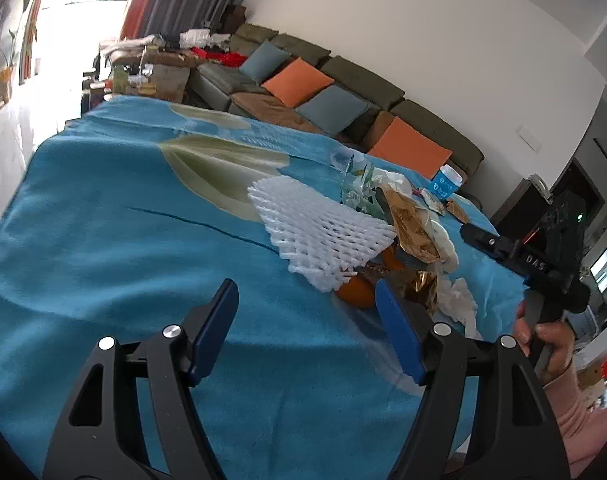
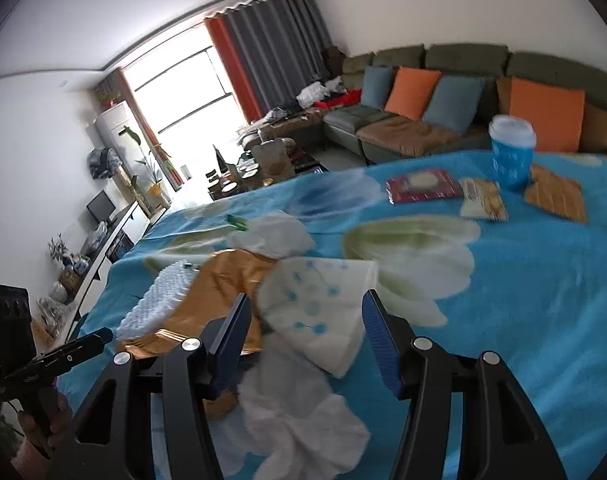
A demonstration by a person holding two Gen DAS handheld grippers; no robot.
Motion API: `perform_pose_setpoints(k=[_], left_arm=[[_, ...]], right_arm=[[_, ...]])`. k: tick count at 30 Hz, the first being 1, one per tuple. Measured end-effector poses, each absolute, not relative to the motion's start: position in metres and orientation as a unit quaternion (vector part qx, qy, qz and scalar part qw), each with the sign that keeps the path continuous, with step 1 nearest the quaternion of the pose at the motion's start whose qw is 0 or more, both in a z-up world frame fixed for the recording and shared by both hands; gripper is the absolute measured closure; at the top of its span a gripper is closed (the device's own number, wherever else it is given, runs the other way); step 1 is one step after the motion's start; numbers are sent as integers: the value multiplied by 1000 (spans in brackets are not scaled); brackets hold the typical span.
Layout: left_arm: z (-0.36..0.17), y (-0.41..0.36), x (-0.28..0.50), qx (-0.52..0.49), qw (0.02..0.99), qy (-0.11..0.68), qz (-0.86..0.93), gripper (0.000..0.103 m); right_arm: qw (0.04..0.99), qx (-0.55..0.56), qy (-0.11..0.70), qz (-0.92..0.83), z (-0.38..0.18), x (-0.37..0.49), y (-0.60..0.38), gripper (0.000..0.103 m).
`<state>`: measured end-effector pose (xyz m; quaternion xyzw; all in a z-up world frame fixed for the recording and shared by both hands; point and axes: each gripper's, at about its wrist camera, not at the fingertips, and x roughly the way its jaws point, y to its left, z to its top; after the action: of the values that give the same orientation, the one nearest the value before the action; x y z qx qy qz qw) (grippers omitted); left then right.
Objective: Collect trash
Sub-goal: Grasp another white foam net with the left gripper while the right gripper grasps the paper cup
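Crumpled white tissue [image 2: 303,420] lies right under your right gripper [image 2: 307,336], whose jaws stand spread with nothing pinched; a dotted napkin [image 2: 323,300] sits between the fingertips but untouched. Your left gripper [image 1: 307,328] is spread too, over bare blue cloth [image 1: 123,240], with an orange [image 1: 355,292] just beside its right finger.

Taking the white foam net [image 1: 323,232] as landmark: the trash heap spreads from it, gold foil wrapper [image 2: 215,292] touching it, napkin and tissue beyond the foil, orange tucked under the net's near edge. Well beyond the heap stand a blue cup [image 2: 511,152] and flat snack packets [image 2: 483,200].

Your likely trouble is overlap: close on the napkin and you may drag foil or tissue along, or scatter light pieces off the cloth. Both grippers converge on one pile, so they could knock together. The orange may roll if the net is tugged.
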<state>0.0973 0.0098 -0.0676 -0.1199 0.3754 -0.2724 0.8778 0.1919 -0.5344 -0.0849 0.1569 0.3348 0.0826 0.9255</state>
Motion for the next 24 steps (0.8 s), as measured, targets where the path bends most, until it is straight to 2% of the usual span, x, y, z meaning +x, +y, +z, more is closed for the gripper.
perform_pose_setpoints(k=[8, 12, 14, 16, 19, 21, 24], left_arm=[[-73, -1, 119, -141, 859, 401, -284, 37], [-77, -3, 126, -152, 849, 415, -290, 47], [-77, -5, 127, -152, 846, 419, -293, 50], [-78, -7, 129, -155, 844, 421, -295, 58], [-81, -11, 132, -155, 841, 427, -294, 65], [-82, -12, 132, -154, 840, 429, -295, 74], [-81, -12, 132, -156, 840, 426, -297, 81]], right_arm=[[910, 191, 357, 90, -105, 204, -540, 49], [903, 204, 363, 102, -109, 209, -539, 62], [902, 209, 364, 104, -109, 209, -540, 64], [901, 214, 364, 104, -111, 210, -542, 70], [902, 214, 362, 104, -110, 208, -543, 82], [902, 213, 360, 106, -108, 207, -543, 91], [904, 213, 354, 108, -106, 204, -544, 95]])
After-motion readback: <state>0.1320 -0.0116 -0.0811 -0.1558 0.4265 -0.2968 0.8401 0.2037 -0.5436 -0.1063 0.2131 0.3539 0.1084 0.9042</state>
